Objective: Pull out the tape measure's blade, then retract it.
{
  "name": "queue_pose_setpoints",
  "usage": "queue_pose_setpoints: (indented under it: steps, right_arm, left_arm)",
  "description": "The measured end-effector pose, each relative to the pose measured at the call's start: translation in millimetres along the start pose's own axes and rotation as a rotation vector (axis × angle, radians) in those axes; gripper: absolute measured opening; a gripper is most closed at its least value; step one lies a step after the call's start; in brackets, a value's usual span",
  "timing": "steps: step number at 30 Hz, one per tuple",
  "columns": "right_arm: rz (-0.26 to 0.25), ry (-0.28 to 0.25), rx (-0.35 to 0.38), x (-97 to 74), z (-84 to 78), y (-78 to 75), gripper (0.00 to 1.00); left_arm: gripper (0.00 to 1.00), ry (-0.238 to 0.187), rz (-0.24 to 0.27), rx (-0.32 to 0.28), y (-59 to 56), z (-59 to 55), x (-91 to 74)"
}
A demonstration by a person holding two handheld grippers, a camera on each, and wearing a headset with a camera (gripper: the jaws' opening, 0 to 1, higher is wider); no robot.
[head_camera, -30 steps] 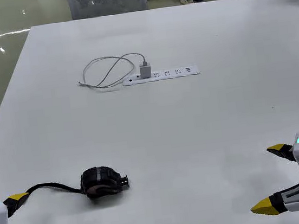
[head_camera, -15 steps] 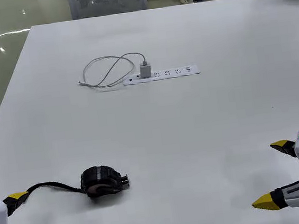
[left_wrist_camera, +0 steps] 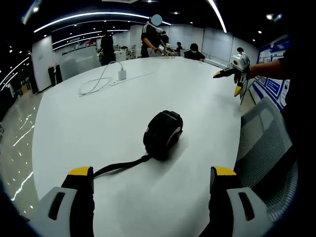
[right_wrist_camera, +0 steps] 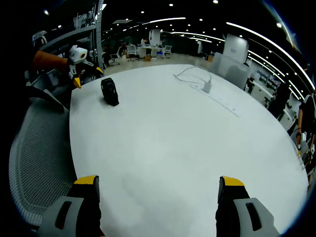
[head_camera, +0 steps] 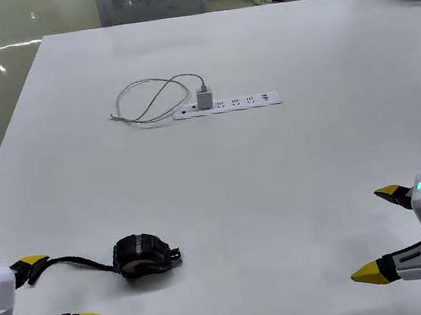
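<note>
Holding in the left gripper (head_camera: 64, 291): nothing; we see its jaws spread wide above the near left corner of the table (head_camera: 289, 171).
Tape measure (head_camera: 142, 256): a black case resting on the table just beyond the left gripper's jaw tips, close to the near edge. In the left gripper view we find it straight ahead of the gap between the jaws and apart from both.
Strap (head_camera: 69, 261): a black band running from the case back toward the left gripper. Its end lies right by the jaw farther from the near edge, and we cannot tell whether the two touch.
Right gripper (head_camera: 375, 234): released as well, with its jaws parted around bare table by the near right corner, well apart from the tape measure.
Power strip (head_camera: 235, 104): white, lying flat toward the far edge, well beyond the tape measure.
Charger (head_camera: 204, 97): plugged into the left end of the strip.
Cable (head_camera: 150, 99): pale, looping from the charger toward the left edge.
</note>
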State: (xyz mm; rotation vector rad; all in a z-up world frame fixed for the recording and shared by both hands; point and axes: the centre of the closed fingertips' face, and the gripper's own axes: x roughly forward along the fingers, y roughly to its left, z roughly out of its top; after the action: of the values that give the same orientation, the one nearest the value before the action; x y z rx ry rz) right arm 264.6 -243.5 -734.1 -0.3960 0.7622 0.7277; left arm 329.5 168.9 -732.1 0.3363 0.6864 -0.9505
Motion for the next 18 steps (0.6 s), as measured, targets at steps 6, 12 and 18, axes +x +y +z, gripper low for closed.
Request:
queue_pose_setpoints:
  steps: [6, 12, 18]
  right_arm:
    - [0.025, 0.009, -0.034, 13.8, 9.6, -0.3, 0.99]
    - [0.060, 0.013, -0.068, 26.4, 22.8, 1.1, 0.99]
    - [0.100, 0.023, -0.108, 38.9, 33.9, 7.3, 0.99]
  left_arm:
    - [0.89, 0.072, -0.066, 0.135, -4.1, 6.8, 13.1]
    - [0.90, 0.109, -0.121, 0.199, -7.4, 19.4, 25.7]
    - [0.87, 0.160, -0.174, 0.284, -9.5, 26.8, 35.9]
